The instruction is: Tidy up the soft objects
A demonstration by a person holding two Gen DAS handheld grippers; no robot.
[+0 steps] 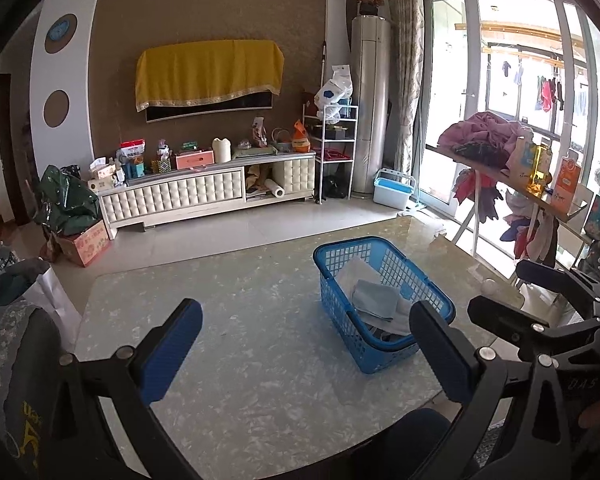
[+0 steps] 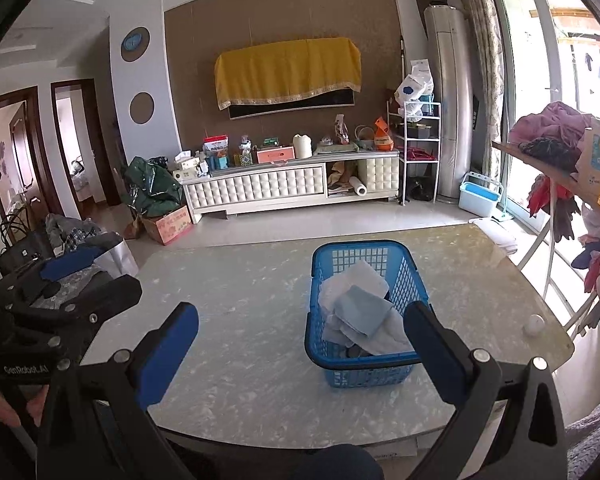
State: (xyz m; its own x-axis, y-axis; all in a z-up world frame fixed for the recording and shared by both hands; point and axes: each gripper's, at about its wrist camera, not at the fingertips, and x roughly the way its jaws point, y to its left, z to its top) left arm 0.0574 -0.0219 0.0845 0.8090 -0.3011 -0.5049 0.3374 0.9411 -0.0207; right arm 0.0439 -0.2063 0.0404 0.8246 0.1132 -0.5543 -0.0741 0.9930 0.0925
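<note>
A blue plastic basket point(image 1: 340, 258) stands on the marble table point(image 1: 220, 320), right of centre. It holds a pile of folded cloths, white and pale blue point(image 1: 374, 298). In the right wrist view the basket point(image 2: 320, 264) and the cloths point(image 2: 360, 308) sit straight ahead. My left gripper point(image 1: 306, 344) is open and empty, held above the table's near side, left of the basket. My right gripper point(image 2: 302, 342) is open and empty, near the basket's front rim. Each gripper shows in the other's view: the right gripper point(image 1: 512, 292) and the left gripper point(image 2: 88, 268).
A small white ball point(image 2: 534, 325) lies near the table's right edge. A rack with clothes and boxes point(image 1: 512, 160) stands to the right. A chair with bags point(image 2: 60, 240) is at the left. A TV cabinet point(image 1: 208, 192) lines the far wall.
</note>
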